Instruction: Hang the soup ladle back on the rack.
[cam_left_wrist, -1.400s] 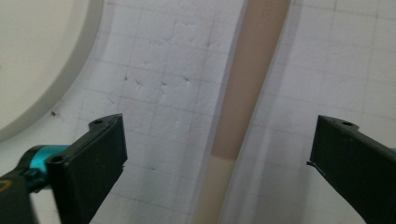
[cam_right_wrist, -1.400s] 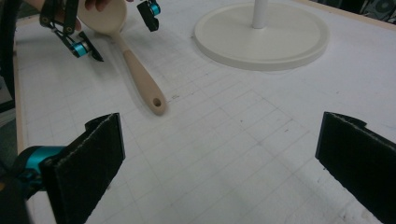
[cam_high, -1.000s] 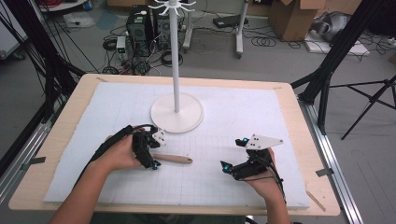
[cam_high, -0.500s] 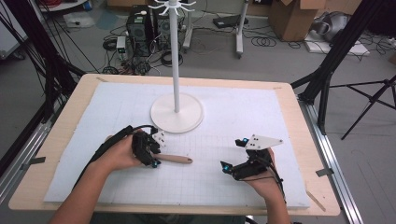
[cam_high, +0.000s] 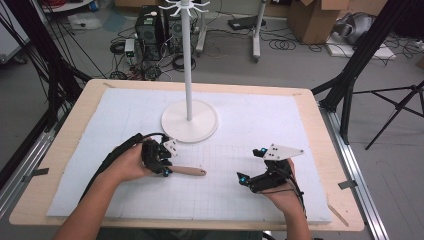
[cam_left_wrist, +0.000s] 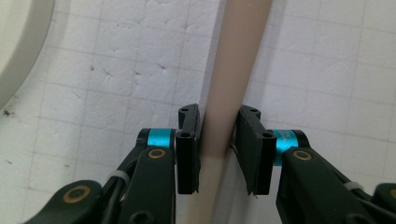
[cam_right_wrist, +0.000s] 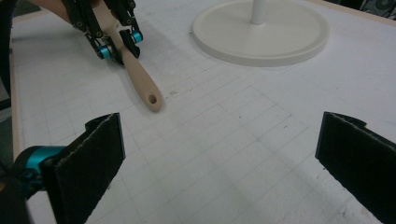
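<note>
A pale wooden handle (cam_high: 189, 171) with a hole at its far end lies flat on the white gridded mat (cam_high: 250, 120). My left gripper (cam_high: 167, 171) has just been closing its jaws on it. In the left gripper view both pads press the sides of the handle (cam_left_wrist: 233, 70), so the left gripper (cam_left_wrist: 218, 135) is shut on it. The right gripper view shows the same grip (cam_right_wrist: 119, 44) on the handle (cam_right_wrist: 140, 79) from across the mat. My right gripper (cam_high: 248, 163) rests to the right, apart from the handle. There the right gripper (cam_right_wrist: 219, 154) stands wide open with nothing between its pads.
A white stand with a round base (cam_high: 190, 122) and a tall pole (cam_high: 187, 60) rises just behind the left hand. The mat lies on a wooden table (cam_high: 320, 130). Dark tripod legs (cam_high: 350, 90) and cables stand on the floor around it.
The left gripper's jaws have drawn in onto the handle's near end. Both hands and the handle stay where they were.
</note>
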